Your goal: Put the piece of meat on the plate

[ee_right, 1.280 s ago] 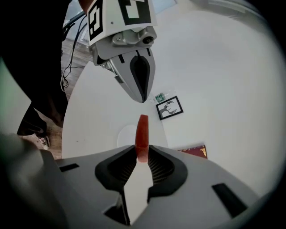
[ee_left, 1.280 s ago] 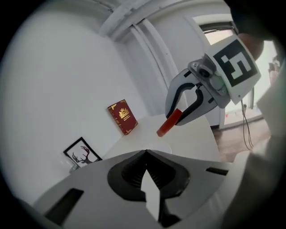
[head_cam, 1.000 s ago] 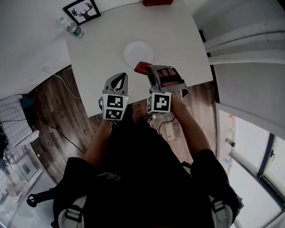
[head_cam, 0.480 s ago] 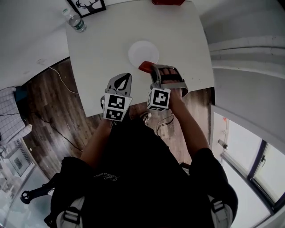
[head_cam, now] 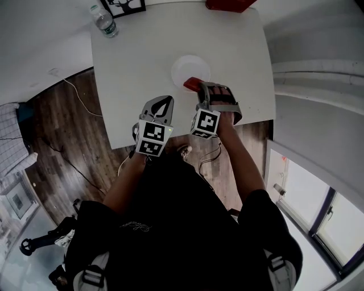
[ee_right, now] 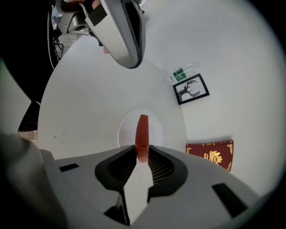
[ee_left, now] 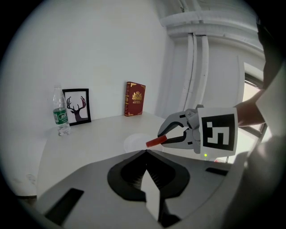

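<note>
In my right gripper [head_cam: 200, 90] I hold a red piece of meat [head_cam: 193, 84], the jaws shut on its rear end. In the right gripper view the meat [ee_right: 142, 132] sticks out forward over the white plate [ee_right: 127, 132]. The plate [head_cam: 186, 68] lies mid-table on the white table [head_cam: 131, 68]. Seen from the left gripper view, the right gripper [ee_left: 167, 137] hangs just above the plate's [ee_left: 134, 144] near rim with the meat [ee_left: 156, 142] in it. My left gripper [head_cam: 165, 102] is shut and holds nothing, left of the right one and above the table's near edge.
A water bottle [head_cam: 105, 21], a framed deer picture [head_cam: 126, 4] and a red book [head_cam: 230, 4] stand along the table's far side. Wooden floor with a cable lies left of the table. A white wall with pipes is at the right.
My right gripper has sunk and moved a little forward with the meat, so the meat is nearer the plate. The left gripper has stayed in place.
</note>
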Available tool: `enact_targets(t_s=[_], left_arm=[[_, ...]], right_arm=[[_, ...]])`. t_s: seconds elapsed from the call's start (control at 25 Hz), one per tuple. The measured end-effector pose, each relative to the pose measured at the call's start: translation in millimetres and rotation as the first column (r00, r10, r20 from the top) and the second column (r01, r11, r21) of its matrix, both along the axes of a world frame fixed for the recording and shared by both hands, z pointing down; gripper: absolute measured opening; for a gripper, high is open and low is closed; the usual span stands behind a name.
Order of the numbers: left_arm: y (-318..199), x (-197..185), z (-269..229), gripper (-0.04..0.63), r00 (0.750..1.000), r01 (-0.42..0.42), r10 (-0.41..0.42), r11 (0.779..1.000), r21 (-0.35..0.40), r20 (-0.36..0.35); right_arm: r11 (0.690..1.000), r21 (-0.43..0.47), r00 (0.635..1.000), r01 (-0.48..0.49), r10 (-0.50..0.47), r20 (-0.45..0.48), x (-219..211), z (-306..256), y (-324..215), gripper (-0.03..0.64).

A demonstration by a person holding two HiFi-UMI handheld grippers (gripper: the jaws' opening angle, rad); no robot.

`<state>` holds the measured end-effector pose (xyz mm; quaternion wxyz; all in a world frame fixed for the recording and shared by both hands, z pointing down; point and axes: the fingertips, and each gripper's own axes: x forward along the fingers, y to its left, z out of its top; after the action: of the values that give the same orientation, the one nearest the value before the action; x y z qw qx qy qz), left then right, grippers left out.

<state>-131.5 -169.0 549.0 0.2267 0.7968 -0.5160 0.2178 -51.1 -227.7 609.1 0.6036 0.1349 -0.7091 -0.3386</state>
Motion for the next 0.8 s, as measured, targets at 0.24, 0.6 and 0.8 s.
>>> enact_targets(t_s=[0.24,0.6,0.8], left_arm=[[-1,-15,3,0.003,0.999,0.044,-0.044,0.999,-0.003,-0.011],[-2,-25,5,0.003,0.998,0.063,-0.063,0.998,-0.001,-0.026],[0,-28,5,0.003,0.997,0.074,-0.074,0.997,-0.002,-0.024]], right_arm=[[1.0,-0.015,1.0,-0.007,0.007,-0.013,-3,10,-6,0.092],[1.0,0.002,0.999,-0.021,0.021,-0.034,-8,11,-18,0.092],[1.0,0.013,0.999,-0.028,0.029,-0.029,-10,13,-26,0.092]])
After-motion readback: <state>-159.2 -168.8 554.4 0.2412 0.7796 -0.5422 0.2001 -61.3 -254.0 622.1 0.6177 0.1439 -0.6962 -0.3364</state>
